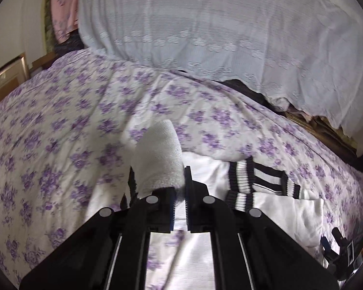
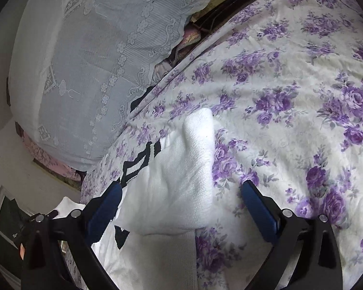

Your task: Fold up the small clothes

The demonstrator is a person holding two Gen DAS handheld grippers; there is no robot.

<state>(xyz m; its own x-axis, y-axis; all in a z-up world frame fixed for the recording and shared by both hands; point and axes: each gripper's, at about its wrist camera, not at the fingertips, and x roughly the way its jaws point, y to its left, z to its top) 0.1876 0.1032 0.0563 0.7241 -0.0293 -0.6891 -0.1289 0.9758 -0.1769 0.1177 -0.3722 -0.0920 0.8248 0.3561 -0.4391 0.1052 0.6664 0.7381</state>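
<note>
In the left wrist view my left gripper (image 1: 180,186) is shut on a white sock (image 1: 157,154). The sock's rounded end stands up over the left finger, above the purple-flowered bedspread (image 1: 60,120). Just right of it, more white socks with black-and-white striped cuffs (image 1: 254,181) lie flat on the bed. My right gripper (image 1: 338,249) shows at the lower right edge. In the right wrist view the right gripper (image 2: 181,191) is open wide. A white sock (image 2: 176,181) lies between its blue pads (image 2: 256,205) without being pressed, and a striped cuff (image 2: 138,164) is on its left.
A large pile under a white lace cover (image 1: 230,36) rises behind the bed, also seen as the lace cover (image 2: 84,60). A dark gap with clutter (image 1: 254,91) runs between them. Pink cloth (image 1: 65,7) and a wooden frame (image 1: 7,77) stand at the far left.
</note>
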